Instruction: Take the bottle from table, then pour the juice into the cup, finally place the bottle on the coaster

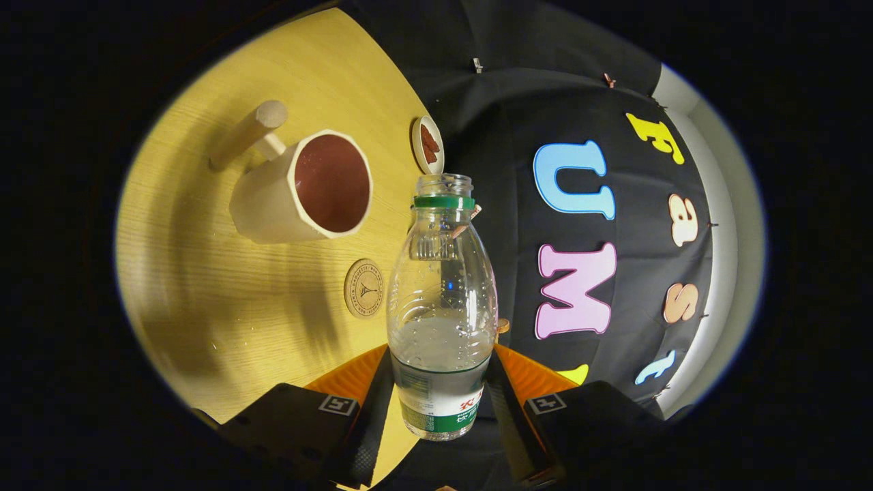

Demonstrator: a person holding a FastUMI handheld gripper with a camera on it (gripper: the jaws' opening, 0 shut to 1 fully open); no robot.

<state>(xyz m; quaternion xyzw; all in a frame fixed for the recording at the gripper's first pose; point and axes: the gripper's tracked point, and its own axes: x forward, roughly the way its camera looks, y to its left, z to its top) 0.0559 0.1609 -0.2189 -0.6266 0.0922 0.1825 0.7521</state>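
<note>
Over the pale wooden counter (225, 320) by the black cloth wall, my fingers (442, 402) pinch the uncapped bottle (442, 300), cup (307, 187) and coaster (364, 288) beyond.

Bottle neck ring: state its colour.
Green, on the bottle held in the claw; gripper view shows it best.

Bare table (225, 327) spreads across the frame's lower left, open for passage. The cup (303, 187), its handle pointing to the upper left, blocks the upper-left area. The coaster (364, 288) lies flat just below the cup, close beside the bottle (442, 300), which fills the gap between the gripper (440, 399) fingers, both pressed against it.
</note>
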